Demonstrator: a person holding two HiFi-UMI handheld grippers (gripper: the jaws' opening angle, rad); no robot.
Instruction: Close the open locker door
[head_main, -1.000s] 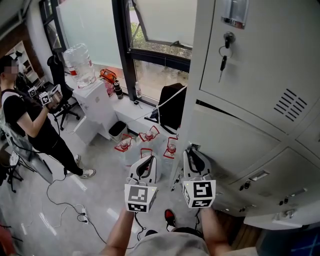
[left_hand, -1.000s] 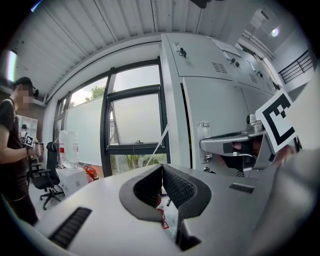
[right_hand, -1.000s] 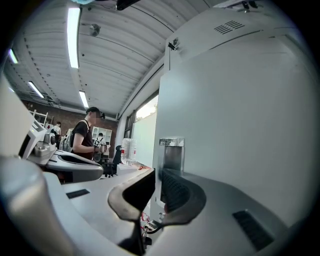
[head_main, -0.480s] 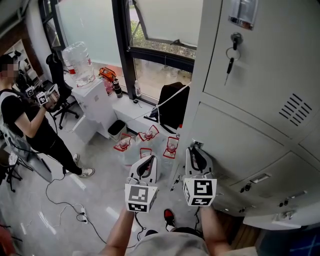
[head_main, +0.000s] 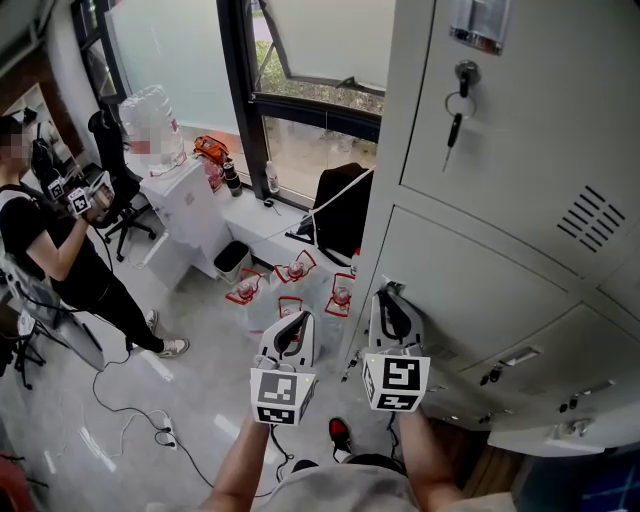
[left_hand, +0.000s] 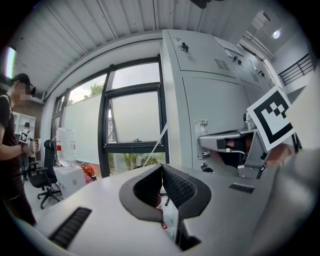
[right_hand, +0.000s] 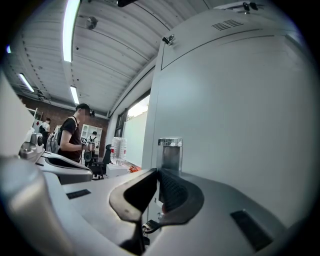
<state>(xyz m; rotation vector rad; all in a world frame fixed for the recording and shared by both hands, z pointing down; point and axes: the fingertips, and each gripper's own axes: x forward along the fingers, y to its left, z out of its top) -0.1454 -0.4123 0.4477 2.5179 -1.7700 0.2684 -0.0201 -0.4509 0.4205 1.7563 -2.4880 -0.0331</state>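
Note:
The grey locker bank fills the right of the head view. The middle locker door lies almost flush, with only a thin dark line along its top edge. My right gripper points its tips at the latch on that door's left edge. Its jaws are closing, with nothing between them. The right gripper view has the right gripper close to the door face, below a small label holder. My left gripper hangs beside it over the floor, shut and empty, and its jaws meet at the left gripper.
A key hangs in the upper door's lock. A pale panel juts out at the lower right. A person stands at the left, near a water dispenser. Bottle packs and cables lie on the floor.
The dark gap along the top of the middle door has thinned to a line. Both grippers have stayed in nearly the same place, and the person at the left has shifted slightly.

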